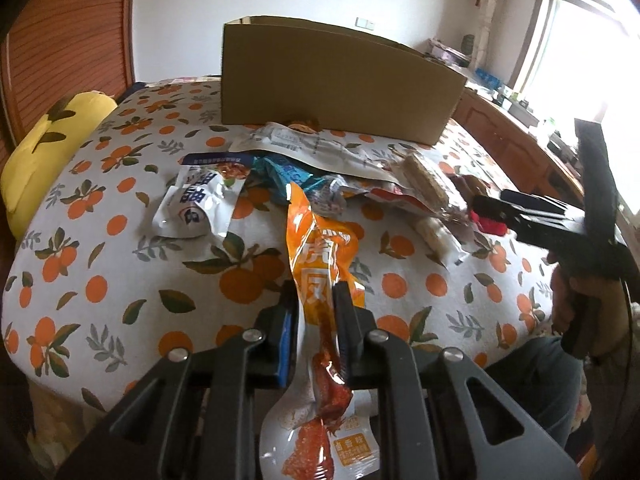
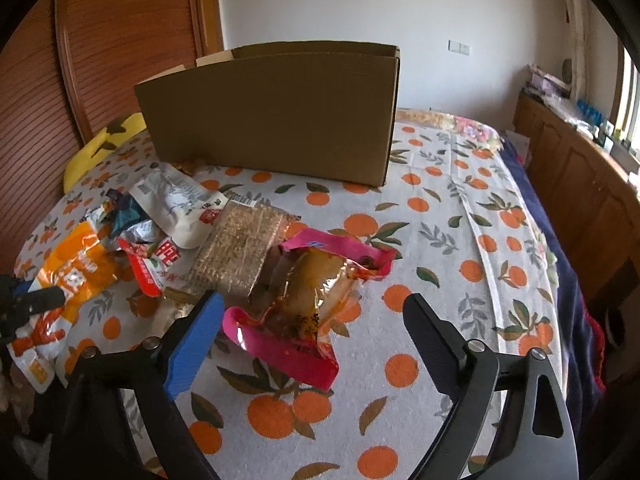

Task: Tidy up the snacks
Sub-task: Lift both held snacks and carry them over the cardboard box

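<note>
- Where the left gripper (image 1: 316, 300) reaches over the near edge of the bed, its jaws are clamped narrow on the orange snack pouch (image 1: 320, 280); the pouch runs between the pads, its upper end toward the snack pile and its lower end hanging below the jaws.
- The right gripper (image 2: 314, 320) stands with jaws wide and pads touching nothing; a blue pad shows on its left finger.
- Between and just beyond those jaws lies the pink-edged snack pack (image 2: 308, 300), flat on the bedspread (image 2: 420, 240), toward the near edge.
- Touching the far side of that pack is the clear-wrapped cracker pack (image 2: 240, 248).
- Left of the cracker pack lie the white pouch (image 2: 176, 204), a red-and-white packet (image 2: 152, 264) and a teal wrapper (image 2: 124, 212), overlapping one another.
- The cardboard box (image 2: 272, 116) stands upright behind the pile, toward the far edge of the bed, open at the top.
- A yellow pillow (image 1: 44, 152) lies at the left edge of the bed, beside the wooden louvred doors (image 1: 68, 40).
- A wooden cabinet (image 2: 580, 184) runs along the right side of the bed, under the window.
- In the left wrist view, a hand (image 1: 580, 300) holds the right gripper's handle at the right edge.
</note>
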{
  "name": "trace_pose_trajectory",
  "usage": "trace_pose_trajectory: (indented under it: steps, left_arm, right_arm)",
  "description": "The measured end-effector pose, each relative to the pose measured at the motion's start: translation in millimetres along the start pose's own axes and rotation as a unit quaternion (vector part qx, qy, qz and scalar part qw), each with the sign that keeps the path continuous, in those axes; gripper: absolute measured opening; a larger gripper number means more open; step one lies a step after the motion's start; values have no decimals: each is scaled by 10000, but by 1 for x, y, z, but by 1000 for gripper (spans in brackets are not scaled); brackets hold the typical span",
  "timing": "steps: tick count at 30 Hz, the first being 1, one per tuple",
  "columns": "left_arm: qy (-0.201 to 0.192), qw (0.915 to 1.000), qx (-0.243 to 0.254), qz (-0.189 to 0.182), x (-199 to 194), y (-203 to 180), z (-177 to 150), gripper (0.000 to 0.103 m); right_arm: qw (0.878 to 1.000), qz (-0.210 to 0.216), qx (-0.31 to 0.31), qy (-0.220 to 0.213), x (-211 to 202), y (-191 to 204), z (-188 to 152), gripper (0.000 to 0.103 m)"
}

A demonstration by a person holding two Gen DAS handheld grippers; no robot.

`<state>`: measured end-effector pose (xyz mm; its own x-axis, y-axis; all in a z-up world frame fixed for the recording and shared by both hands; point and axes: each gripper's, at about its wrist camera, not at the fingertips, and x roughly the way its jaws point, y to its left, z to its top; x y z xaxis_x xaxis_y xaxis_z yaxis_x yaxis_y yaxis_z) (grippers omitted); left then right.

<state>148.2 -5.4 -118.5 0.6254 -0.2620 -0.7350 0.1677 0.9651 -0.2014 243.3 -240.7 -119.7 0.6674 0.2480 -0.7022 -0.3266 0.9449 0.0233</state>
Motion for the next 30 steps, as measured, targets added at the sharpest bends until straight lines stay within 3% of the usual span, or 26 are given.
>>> trace_pose_trajectory:
  steps: [7,9,12,23,30]
  left_arm:
    - [35,9998,73,-161,0,0,6,15]
    - [34,9998,60,-202,0,1,7,15]
    - [43,9997,99,-233,2,-1,6,15]
    - [-212,9991,236,-299,-15,-8,10,15]
    - [-362,9986,213,-331,-25,-6,13,15]
  right_arm:
    - [9991,165,263,272,12,-8,11,68]
    - [9985,184,385,353,13,-13,14,54]
    - [9966,330,564,497,15,-21,16,42]
    - [9933,360,535,956,27,-20,16,42]
    - [9956,202,491,768,20,-19,12,36]
